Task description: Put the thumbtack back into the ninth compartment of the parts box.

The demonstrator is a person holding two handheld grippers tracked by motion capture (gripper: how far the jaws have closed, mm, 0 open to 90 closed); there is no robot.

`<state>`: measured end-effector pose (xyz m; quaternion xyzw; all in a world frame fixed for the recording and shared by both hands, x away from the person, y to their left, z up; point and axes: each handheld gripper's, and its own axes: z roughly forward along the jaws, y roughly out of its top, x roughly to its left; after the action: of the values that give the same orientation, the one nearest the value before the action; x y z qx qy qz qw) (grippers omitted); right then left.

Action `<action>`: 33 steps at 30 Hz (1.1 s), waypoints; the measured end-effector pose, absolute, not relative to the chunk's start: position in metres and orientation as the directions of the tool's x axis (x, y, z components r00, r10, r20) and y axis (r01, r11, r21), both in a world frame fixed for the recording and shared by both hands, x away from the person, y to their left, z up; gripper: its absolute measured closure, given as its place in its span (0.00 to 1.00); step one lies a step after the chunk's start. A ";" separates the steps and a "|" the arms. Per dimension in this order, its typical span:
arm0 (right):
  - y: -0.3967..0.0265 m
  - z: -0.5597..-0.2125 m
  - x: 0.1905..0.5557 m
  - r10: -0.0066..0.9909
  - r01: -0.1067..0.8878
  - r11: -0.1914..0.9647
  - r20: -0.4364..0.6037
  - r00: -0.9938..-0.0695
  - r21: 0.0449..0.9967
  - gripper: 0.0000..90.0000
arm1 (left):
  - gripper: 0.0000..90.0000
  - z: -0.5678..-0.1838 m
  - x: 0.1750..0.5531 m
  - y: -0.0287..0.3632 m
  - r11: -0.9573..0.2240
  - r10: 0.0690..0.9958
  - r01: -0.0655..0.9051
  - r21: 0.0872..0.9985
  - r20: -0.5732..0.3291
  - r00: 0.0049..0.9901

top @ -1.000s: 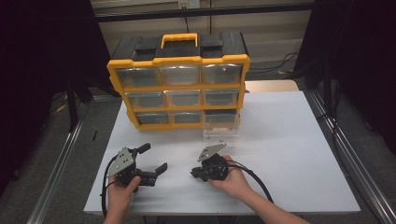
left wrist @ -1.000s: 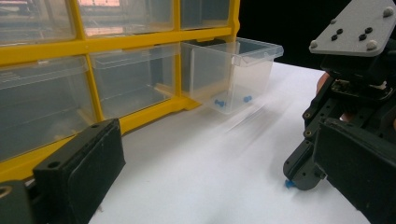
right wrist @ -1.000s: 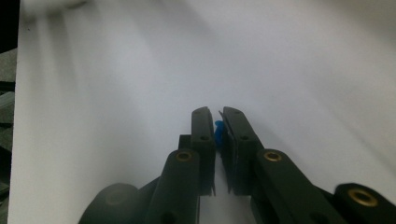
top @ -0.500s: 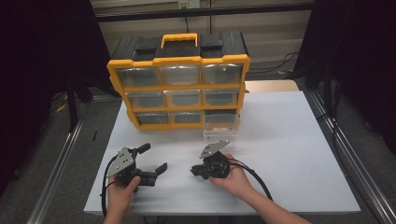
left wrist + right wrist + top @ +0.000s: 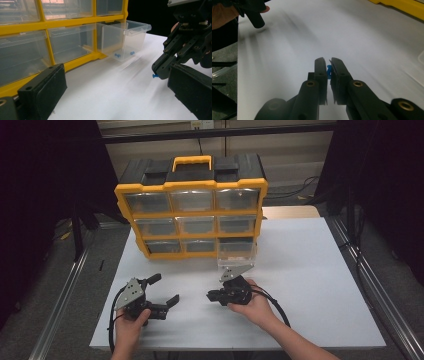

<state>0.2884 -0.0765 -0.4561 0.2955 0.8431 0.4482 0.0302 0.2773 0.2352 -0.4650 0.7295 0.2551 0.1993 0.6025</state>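
Observation:
A yellow organizer with clear drawers stands at the back of the white table. Its bottom-right drawer is pulled out, and two small blue pins lie inside. My right gripper hovers low over the table in front of that drawer, shut on a blue pin pinched between its pads. To its left, my left gripper is open with nothing between its jaws, aimed toward the organizer.
The white table has open surface right of my right hand and between the grippers. Metal rails run along both sides of the table. Cables trail from each gripper toward the front edge.

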 end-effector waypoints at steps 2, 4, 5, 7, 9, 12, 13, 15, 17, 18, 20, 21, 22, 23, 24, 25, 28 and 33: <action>-0.078 -0.454 0.289 0.525 0.474 0.417 0.221 -0.822 0.775 0.94 | 0.02 -0.465 0.277 0.235 -0.141 0.614 0.133 0.981 -0.018 0.789; -0.080 -0.452 0.289 0.529 0.476 0.412 0.222 -0.819 0.777 0.94 | 0.02 -0.465 0.277 0.235 -0.134 0.615 0.135 0.982 -0.024 0.788; -0.080 -0.451 0.289 0.527 0.475 0.412 0.223 -0.820 0.777 0.94 | 0.02 -0.465 0.277 0.235 -0.133 0.615 0.135 0.982 -0.026 0.788; -0.082 -0.450 0.289 0.528 0.474 0.409 0.221 -0.820 0.780 0.94 | 0.02 -0.465 0.277 0.234 -0.133 0.614 0.135 0.982 -0.025 0.789; -0.083 -0.447 0.289 0.528 0.476 0.406 0.225 -0.819 0.780 0.94 | 0.02 -0.465 0.277 0.234 -0.133 0.614 0.135 0.982 -0.026 0.789; -0.085 -0.442 0.290 0.532 0.477 0.398 0.226 -0.816 0.784 0.94 | 0.02 -0.466 0.278 0.235 -0.116 0.586 0.134 0.984 -0.041 0.809; -0.086 -0.441 0.291 0.533 0.473 0.398 0.222 -0.817 0.786 0.94 | 0.02 -0.466 0.278 0.235 -0.113 0.587 0.135 0.984 -0.043 0.809; -0.087 -0.438 0.291 0.535 0.471 0.399 0.217 -0.816 0.787 0.94 | 0.02 -0.466 0.278 0.235 -0.117 0.586 0.133 0.984 -0.040 0.810; -0.089 -0.436 0.292 0.537 0.473 0.396 0.220 -0.814 0.787 0.94 | 0.02 -0.465 0.277 0.234 -0.128 0.615 0.136 0.982 -0.029 0.788; -0.089 -0.436 0.293 0.537 0.473 0.397 0.219 -0.815 0.787 0.94 | 0.02 -0.465 0.277 0.234 -0.129 0.615 0.137 0.982 -0.029 0.788; -0.091 -0.435 0.293 0.538 0.476 0.395 0.222 -0.813 0.786 0.94 | 0.02 -0.465 0.277 0.234 -0.134 0.615 0.135 0.982 -0.024 0.788; -0.091 -0.434 0.293 0.539 0.476 0.394 0.223 -0.813 0.786 0.94 | 0.02 -0.465 0.277 0.235 -0.138 0.608 0.133 0.982 -0.022 0.794; -0.091 -0.434 0.293 0.536 0.473 0.395 0.221 -0.815 0.788 0.94 | 0.02 -0.465 0.278 0.235 -0.141 0.606 0.130 0.981 -0.018 0.795; -0.092 -0.433 0.293 0.538 0.473 0.396 0.219 -0.814 0.787 0.94 | 0.02 -0.465 0.278 0.235 -0.139 0.606 0.130 0.982 -0.020 0.795; -0.092 -0.432 0.293 0.538 0.471 0.397 0.216 -0.815 0.788 0.94 | 0.02 -0.465 0.277 0.234 -0.134 0.614 0.135 0.982 -0.024 0.789; -0.093 -0.431 0.294 0.539 0.469 0.397 0.213 -0.815 0.789 0.94 | 0.02 -0.465 0.277 0.234 -0.130 0.615 0.136 0.982 -0.028 0.788; -0.094 -0.428 0.295 0.540 0.466 0.398 0.209 -0.815 0.790 0.94 | 0.02 -0.465 0.278 0.235 -0.119 0.585 0.132 0.984 -0.038 0.810; -0.095 -0.425 0.297 0.543 0.462 0.390 0.207 -0.814 0.797 0.94 | 0.02 -0.465 0.278 0.235 -0.118 0.585 0.132 0.984 -0.039 0.810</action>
<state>0.2967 -0.0950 -0.4246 0.3018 0.8324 0.4627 0.0435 0.2783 0.2350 -0.4654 0.7248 0.2474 0.1837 0.6161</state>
